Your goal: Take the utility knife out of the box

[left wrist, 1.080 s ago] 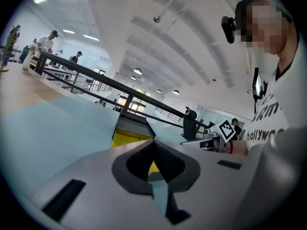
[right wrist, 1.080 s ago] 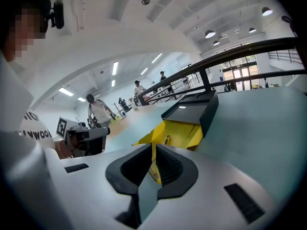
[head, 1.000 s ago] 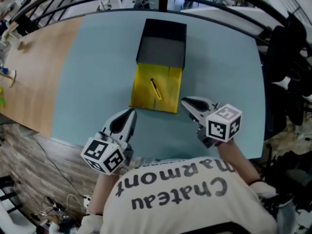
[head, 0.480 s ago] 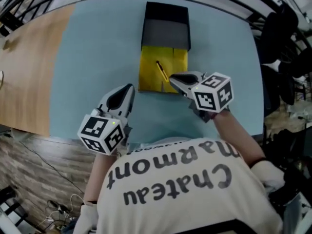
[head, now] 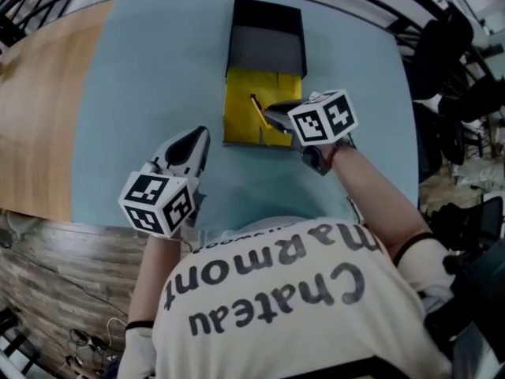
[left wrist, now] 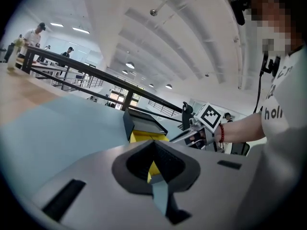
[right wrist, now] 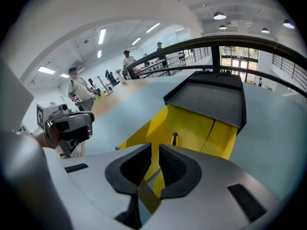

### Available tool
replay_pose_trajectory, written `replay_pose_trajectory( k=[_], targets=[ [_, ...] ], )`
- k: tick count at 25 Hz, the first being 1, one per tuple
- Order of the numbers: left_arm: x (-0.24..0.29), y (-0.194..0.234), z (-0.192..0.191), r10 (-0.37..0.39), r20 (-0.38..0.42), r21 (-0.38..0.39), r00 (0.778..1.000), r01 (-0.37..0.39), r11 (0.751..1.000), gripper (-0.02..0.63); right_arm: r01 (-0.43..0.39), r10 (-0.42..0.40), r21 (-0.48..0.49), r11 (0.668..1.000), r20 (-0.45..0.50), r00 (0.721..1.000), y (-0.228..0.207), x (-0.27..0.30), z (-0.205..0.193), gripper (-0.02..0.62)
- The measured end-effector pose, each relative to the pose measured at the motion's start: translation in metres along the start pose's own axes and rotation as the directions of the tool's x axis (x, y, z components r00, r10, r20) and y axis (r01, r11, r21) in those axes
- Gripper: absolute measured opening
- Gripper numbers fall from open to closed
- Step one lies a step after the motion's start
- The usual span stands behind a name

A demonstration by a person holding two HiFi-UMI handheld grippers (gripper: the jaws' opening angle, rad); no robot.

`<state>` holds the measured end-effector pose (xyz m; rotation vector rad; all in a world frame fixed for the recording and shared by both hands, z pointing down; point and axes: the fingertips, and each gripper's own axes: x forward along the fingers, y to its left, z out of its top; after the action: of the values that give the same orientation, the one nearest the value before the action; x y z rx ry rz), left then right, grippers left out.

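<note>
The box lies at the far middle of the blue table top (head: 142, 77): a black sleeve (head: 266, 46) with a yellow tray (head: 241, 129) pulled out towards me. The utility knife (head: 256, 109), slim, yellow and black, lies slanted in the tray; in the right gripper view the knife (right wrist: 175, 139) is just beyond the jaws. My right gripper (head: 272, 115) hangs over the tray's right half, tilted down, its tips right beside the knife, shut with only a thin slit and nothing between. My left gripper (head: 196, 139) hovers shut and empty over the blue top, left of the tray's near corner.
A bare wooden strip (head: 39, 109) runs along the table's left side. Black office chairs (head: 450, 69) stand past the right edge. A dark railing and several distant people (right wrist: 79, 92) are beyond the table's far edge.
My right gripper has moved from the blue top beside the tray's near right corner to above the tray, tipping down next to the knife. My left gripper has edged forward a little.
</note>
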<state>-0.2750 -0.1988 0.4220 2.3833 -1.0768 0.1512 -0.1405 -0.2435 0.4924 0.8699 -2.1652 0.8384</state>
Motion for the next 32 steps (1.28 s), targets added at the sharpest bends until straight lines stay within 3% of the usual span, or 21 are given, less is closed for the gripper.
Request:
replay_pose_trajectory(
  k=[5, 7, 9, 17, 27, 32],
  targets=[
    [-0.004, 0.010, -0.009, 0.017, -0.002, -0.029, 1.000, -0.017, 0.999, 0.003, 0.017, -0.015, 0.030, 0.999, -0.072, 0.997, -0.008, 0.025, -0.003, 0.070],
    [-0.007, 0.014, -0.011, 0.027, 0.002, -0.046, 1.000, -0.027, 0.999, 0.002, 0.019, -0.016, 0.036, 0.999, -0.095, 0.995, -0.009, 0.030, -0.002, 0.145],
    [-0.009, 0.018, -0.012, 0.036, 0.003, -0.059, 0.999, -0.036, 0.998, 0.002, 0.035, -0.030, 0.040, 0.999, -0.121, 0.992, -0.013, 0.035, -0.002, 0.170],
    [-0.009, 0.016, -0.024, 0.043, -0.009, -0.084, 0.999, -0.043, 0.996, 0.002, 0.191, -0.163, 0.090, 0.977, -0.258, 0.952, -0.041, 0.054, -0.022, 0.166],
    [-0.015, 0.012, -0.037, 0.057, -0.016, -0.110, 0.998, -0.058, 0.992, 0.002, 0.267, -0.245, 0.023, 0.963, -0.328, 0.912, -0.049, 0.061, -0.028, 0.159],
    [-0.021, 0.014, -0.040, 0.073, -0.015, -0.124, 0.997, -0.074, 0.990, 0.002, 0.300, -0.281, 0.008, 0.954, -0.331, 0.901, -0.053, 0.059, -0.027, 0.116]
  ],
)
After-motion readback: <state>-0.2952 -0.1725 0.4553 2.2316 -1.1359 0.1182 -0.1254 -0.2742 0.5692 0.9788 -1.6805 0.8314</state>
